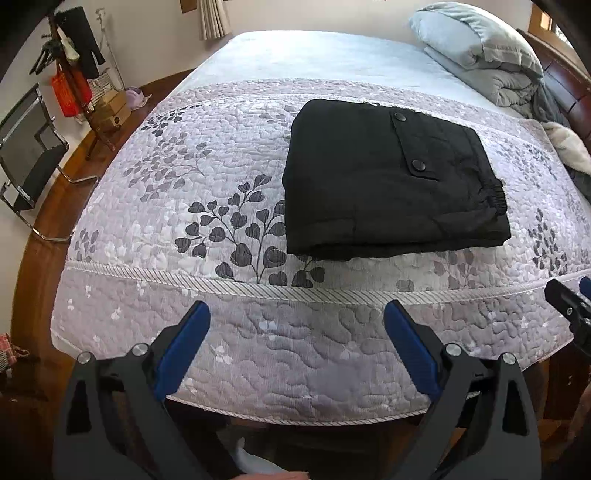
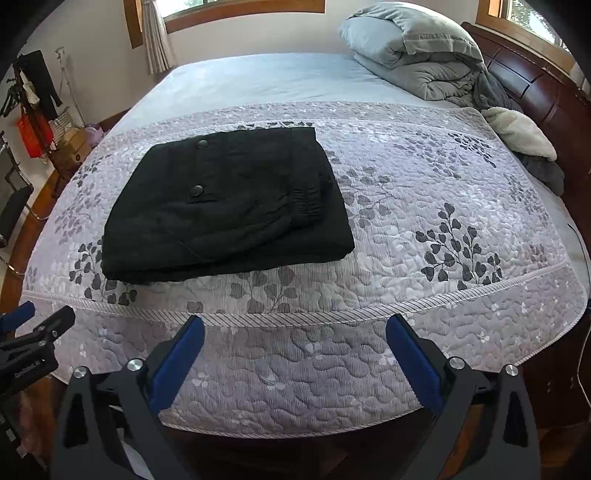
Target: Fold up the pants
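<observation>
The black padded pants (image 1: 391, 184), folded into a flat rectangle, lie on the floral quilted bedspread (image 1: 221, 206) ahead of both empty, wide-spread grippers, left gripper (image 1: 295, 332) and right gripper (image 2: 295, 347), touching neither

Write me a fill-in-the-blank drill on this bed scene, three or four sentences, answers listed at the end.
1. The pants lying folded on the quilt are ____ in colour.
2. The flap on top of the pants shows ____ round snap buttons.
3. The jaws of both the left gripper and the right gripper stand ____ and hold nothing.
4. The grey pillow rests on a folded comforter near the wooden ____.

Missing words: black; two; open; headboard
</observation>
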